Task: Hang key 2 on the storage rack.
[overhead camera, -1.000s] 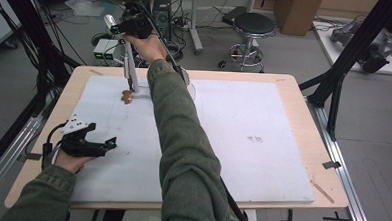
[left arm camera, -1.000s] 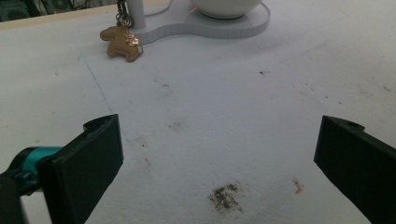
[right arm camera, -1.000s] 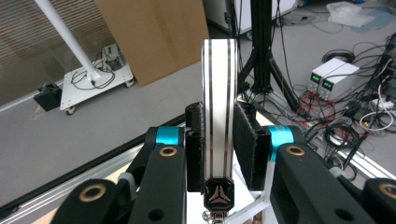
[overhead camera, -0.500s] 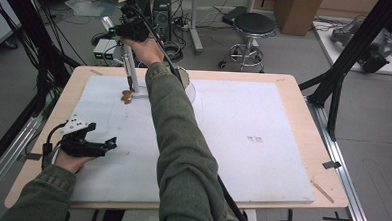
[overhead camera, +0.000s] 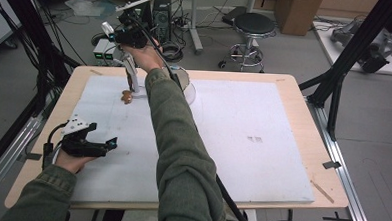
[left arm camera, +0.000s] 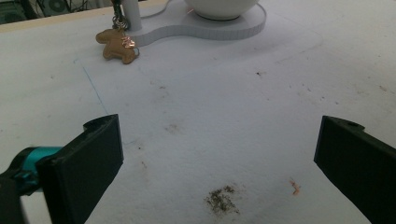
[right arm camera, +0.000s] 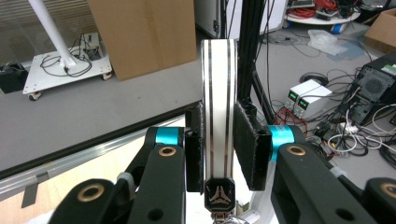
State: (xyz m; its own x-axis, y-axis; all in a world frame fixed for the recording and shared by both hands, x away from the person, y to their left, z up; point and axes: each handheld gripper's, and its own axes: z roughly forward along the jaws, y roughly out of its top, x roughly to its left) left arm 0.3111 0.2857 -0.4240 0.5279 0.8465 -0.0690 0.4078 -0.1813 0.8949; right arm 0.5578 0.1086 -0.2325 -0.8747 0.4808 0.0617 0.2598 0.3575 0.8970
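Key fob (right arm camera: pixel 218 116) in R tongs (right arm camera: pixel 219 149)

Both arms wear olive-green long sleeves (overhead camera: pixel 182 160). The left black two-jaw gripper (overhead camera: pixel 102 147) carries a grey three-cornered plate on top and a black cable looping at the wrist. The right black two-jaw gripper (right arm camera: pixel 219 154) has cyan metal collars, brass-ringed pivot holes and fuzzy black pads (right arm camera: pixel 247 144).
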